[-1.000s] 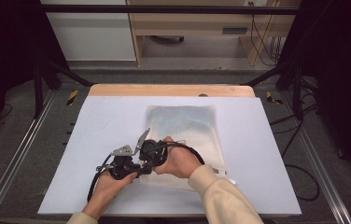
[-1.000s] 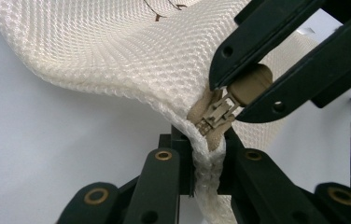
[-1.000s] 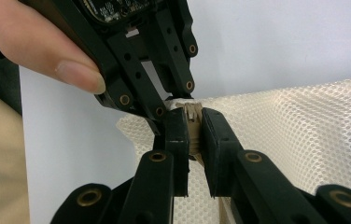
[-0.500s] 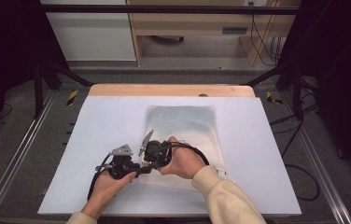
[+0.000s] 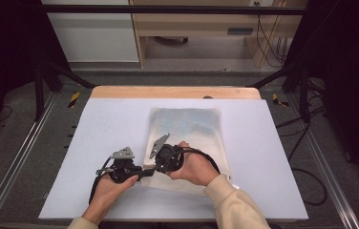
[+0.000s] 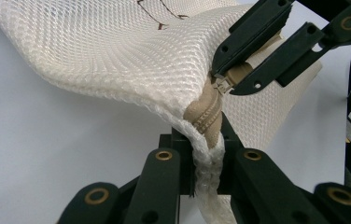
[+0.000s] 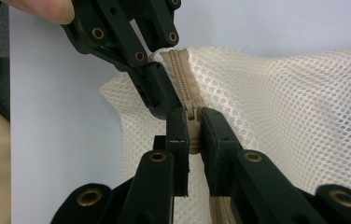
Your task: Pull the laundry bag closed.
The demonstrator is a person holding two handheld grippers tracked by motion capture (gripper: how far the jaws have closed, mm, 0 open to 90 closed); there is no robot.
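You have two grippers on one mesh bag, which lies flat on the white mat near the middle of the bench, its near-left corner lifted where you hold it. Your left gripper sits at that corner; in the left gripper view its jaws are closed tight on the bag's edge, pinching the doubled mesh just below the end of the tan zipper tape. Your right gripper is just beside it, the two gripper tips nearly touching. In the right gripper view the right gripper is clamped on the zipper, with the small metal slider sitting between its pads; the same slider shows in the left gripper view, caught between the right gripper's tips.

Count it out: one bag, one zipper, one slider, two grippers, two hands. Your left hand and right hand both rest low over the mat. One cable trails from each gripper, and one grey three-cornered plate tops each. The mesh rises in a soft fold from the mat toward the pinched corner.
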